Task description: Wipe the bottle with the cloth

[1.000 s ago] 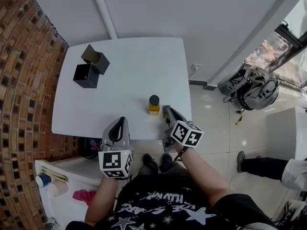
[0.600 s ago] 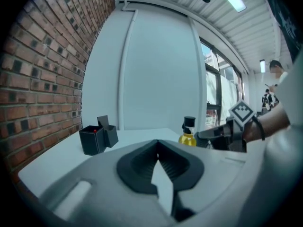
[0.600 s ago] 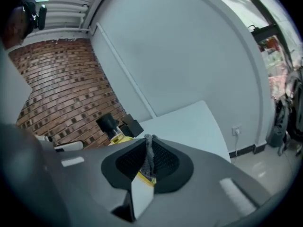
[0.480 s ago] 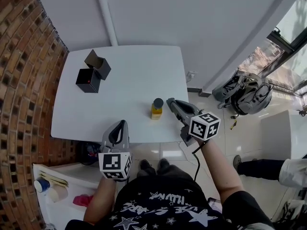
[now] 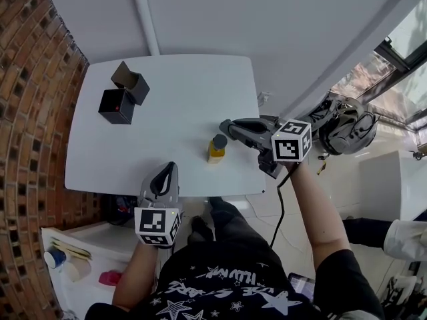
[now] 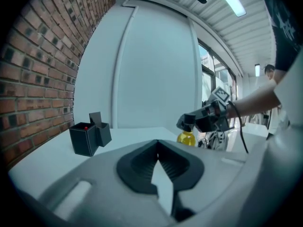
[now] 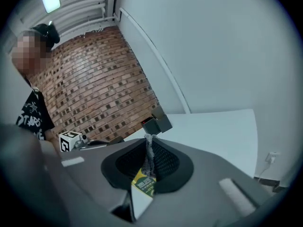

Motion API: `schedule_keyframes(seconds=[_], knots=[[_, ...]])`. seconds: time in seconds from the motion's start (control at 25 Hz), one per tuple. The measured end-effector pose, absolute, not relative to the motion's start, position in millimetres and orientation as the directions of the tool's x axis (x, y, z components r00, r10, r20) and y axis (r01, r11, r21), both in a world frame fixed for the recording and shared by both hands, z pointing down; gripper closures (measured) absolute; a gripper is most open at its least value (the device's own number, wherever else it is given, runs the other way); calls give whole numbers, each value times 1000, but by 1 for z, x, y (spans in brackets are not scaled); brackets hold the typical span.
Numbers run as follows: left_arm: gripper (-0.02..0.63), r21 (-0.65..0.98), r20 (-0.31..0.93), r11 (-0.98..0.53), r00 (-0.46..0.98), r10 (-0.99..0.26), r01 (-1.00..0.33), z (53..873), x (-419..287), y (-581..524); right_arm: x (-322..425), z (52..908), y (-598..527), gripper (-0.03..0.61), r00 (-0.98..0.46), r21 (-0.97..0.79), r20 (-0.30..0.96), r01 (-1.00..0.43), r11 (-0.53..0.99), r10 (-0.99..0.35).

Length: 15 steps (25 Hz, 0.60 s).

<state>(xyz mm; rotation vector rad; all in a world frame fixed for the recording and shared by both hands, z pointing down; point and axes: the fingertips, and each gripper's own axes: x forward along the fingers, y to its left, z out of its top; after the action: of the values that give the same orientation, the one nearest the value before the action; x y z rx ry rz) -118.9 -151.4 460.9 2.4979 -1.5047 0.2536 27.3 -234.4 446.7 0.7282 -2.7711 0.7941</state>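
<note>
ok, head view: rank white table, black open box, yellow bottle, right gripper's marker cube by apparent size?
1. white table
2. black open box
3. marker cube, though nearer the camera, so unsure
4. yellow bottle

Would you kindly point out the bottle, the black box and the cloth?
bottle [image 5: 215,155]: head view, yellow body.
black box [image 5: 114,107]: head view, its top.
cloth [image 7: 148,156]: right gripper view, grey strip between jaws.

Grey left claw [image 5: 168,169] and right claw [image 5: 225,125] carry black-and-white marker cubes [image 5: 157,225]; black star-printed shirt [image 5: 220,282].
</note>
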Motion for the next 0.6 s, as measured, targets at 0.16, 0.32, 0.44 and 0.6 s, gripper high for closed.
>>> schedule_keyframes(seconds=[0.16,0.32,0.44,0.6], knots=[[609,76,257,-421,426,-868,-904,458,-123,-161,4,448,-237,538,-936,-530,279,-337,779,-214],[609,65,261,-397,399,-879,-916,456,-123,-175,-16,459,-234,538,-956,-583,293,-178,793,0],[609,56,265,-374,375,-888,-926,457,-124,-186,-22,468,-234,538,-951,-622,288,-100,777,109],[609,64,284,-349,352,-892,-935,466,-121,-194,-24,484,-228,538,-923,-668,297,-16,744,247]])
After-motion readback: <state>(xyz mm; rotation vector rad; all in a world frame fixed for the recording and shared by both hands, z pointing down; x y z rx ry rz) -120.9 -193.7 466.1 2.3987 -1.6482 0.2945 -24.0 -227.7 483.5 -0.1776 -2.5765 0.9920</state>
